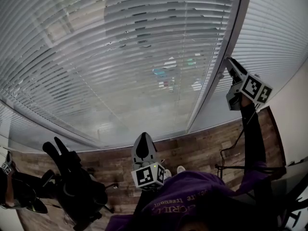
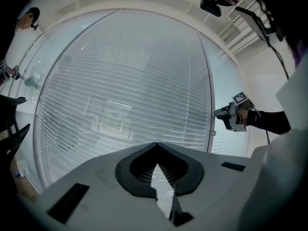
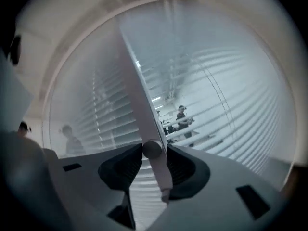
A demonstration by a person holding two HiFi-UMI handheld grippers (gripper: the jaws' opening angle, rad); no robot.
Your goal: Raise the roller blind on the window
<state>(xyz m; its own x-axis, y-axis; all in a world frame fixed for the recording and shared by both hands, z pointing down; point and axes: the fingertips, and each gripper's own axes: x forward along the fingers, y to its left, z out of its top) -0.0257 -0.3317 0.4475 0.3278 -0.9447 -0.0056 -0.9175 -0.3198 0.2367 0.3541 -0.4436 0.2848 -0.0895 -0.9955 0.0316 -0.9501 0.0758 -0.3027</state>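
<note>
A slatted blind point(image 1: 120, 57) hangs lowered behind the glass, filling the window. On the white upright frame post point(image 1: 211, 85) sits a small round knob point(image 1: 221, 75). My right gripper point(image 1: 228, 60) is held up level against that post. In the right gripper view the knob point(image 3: 151, 149) shows between the jaw tips of the right gripper point(image 3: 154, 150), which stand open, close on either side of it. From the left gripper view the right gripper point(image 2: 216, 113) sits just above the knob point(image 2: 212, 133). My left gripper point(image 1: 144, 136) hangs lower, well back from the window, shut and empty, also in its own view point(image 2: 156, 146).
A black office chair point(image 1: 72, 186) stands on the wooden floor point(image 1: 192, 150) at lower left, with another person point(image 1: 9, 186) beside it. A white wall point(image 1: 293, 114) closes the right side. A second blind point(image 1: 279, 32) covers the pane right of the post.
</note>
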